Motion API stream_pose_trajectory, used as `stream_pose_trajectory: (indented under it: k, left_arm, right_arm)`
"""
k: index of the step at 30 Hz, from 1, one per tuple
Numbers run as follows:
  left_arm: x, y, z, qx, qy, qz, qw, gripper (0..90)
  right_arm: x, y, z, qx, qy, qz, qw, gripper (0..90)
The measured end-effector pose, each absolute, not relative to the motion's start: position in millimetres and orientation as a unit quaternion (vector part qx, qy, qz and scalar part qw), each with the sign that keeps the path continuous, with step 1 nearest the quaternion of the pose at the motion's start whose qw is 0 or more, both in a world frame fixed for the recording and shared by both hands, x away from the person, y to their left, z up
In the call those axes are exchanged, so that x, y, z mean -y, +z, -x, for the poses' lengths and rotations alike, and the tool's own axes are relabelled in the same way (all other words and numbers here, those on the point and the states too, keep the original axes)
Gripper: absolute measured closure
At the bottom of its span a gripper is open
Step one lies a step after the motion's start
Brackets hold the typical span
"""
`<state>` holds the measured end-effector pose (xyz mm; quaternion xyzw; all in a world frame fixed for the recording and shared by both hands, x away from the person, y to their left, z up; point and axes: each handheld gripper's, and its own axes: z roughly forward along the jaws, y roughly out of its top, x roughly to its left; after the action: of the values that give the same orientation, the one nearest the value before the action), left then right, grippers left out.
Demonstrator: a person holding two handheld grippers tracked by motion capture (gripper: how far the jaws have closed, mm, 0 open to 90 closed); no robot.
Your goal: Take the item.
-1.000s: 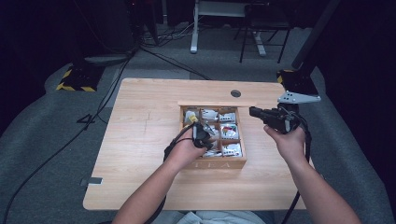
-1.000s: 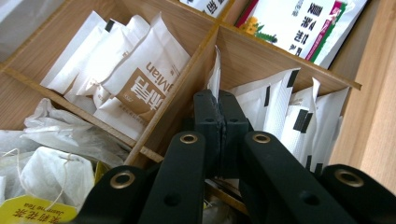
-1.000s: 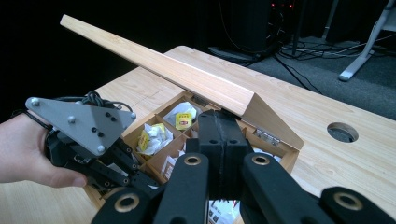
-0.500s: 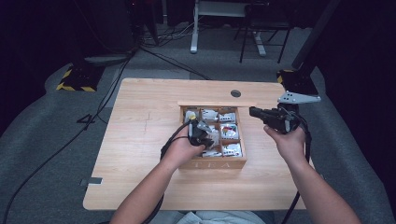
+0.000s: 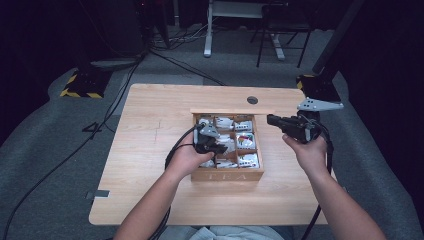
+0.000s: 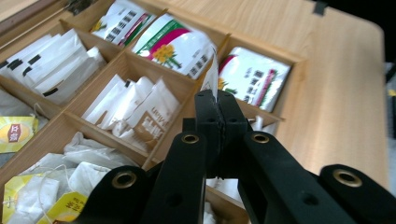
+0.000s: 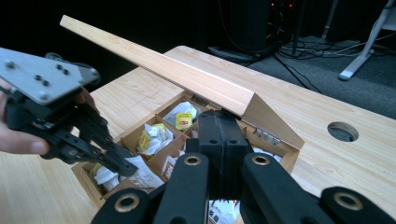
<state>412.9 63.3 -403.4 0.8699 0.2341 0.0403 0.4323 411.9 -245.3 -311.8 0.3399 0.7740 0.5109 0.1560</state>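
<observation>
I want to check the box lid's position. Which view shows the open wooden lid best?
The right gripper view: the light wooden lid stands raised on its hinges above the compartmented wooden tea box. The high view shows just its top edge; the left gripper view looks into the compartments instead.

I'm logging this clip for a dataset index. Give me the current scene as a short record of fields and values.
setting: light wooden table
main object: wooden tea box, divided into compartments holding tea packets
lid: open, hinged at the far side
left gripper: over the box, jaws shut on the edge of a white tea packet
right gripper: held above the table at the box's right, jaws shut, holding nothing
</observation>
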Motion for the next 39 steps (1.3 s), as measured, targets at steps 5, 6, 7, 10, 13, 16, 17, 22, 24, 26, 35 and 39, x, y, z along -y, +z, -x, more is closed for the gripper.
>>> stream_pose_trajectory:
  k: [5, 6, 7, 10, 13, 16, 17, 22, 24, 26, 35, 39]
  left_arm:
    - [-76, -395, -407, -0.228, 0.041, -0.863, 0.449, 89.8]
    - [-79, -393, -405, -0.228, 0.041, -0.860, 0.454, 89.8]
    - [-82, -391, -404, -0.228, 0.043, -0.860, 0.455, 89.8]
    - [-88, -387, -400, -0.225, 0.049, -0.858, 0.459, 89.8]
    - [-94, -385, -396, -0.222, 0.049, -0.855, 0.466, 89.8]
    - [-101, -381, -391, -0.218, 0.046, -0.851, 0.476, 89.8]
    - [-102, -381, -390, -0.216, 0.046, -0.850, 0.479, 89.8]
    - [-109, -375, -382, -0.210, 0.051, -0.849, 0.483, 89.8]
    - [-112, -373, -379, -0.209, 0.053, -0.848, 0.484, 89.8]
    - [-115, -371, -377, -0.208, 0.055, -0.847, 0.486, 89.8]
    - [-130, -368, -373, -0.222, 0.043, -0.835, 0.502, 89.7]
    - [-137, -367, -368, -0.223, 0.055, -0.835, 0.500, 89.8]
  right_arm:
    - [245, -312, -412, -0.774, 0.511, -0.340, 0.156, 89.9]
    - [245, -312, -412, -0.774, 0.511, -0.340, 0.156, 89.9]
    - [245, -312, -412, -0.774, 0.511, -0.341, 0.156, 90.0]
    - [245, -311, -412, -0.774, 0.510, -0.341, 0.156, 89.9]
    - [245, -311, -412, -0.774, 0.510, -0.341, 0.156, 89.9]
    - [245, -311, -412, -0.774, 0.509, -0.342, 0.156, 89.9]
    - [245, -311, -412, -0.774, 0.509, -0.342, 0.156, 89.9]
    - [245, -311, -412, -0.775, 0.509, -0.342, 0.156, 90.0]
    - [245, -311, -412, -0.775, 0.508, -0.342, 0.156, 89.9]
    - [245, -311, -411, -0.775, 0.508, -0.342, 0.156, 89.9]
    - [245, -311, -411, -0.776, 0.507, -0.342, 0.156, 89.9]
    - [245, -311, -411, -0.776, 0.507, -0.342, 0.156, 89.9]
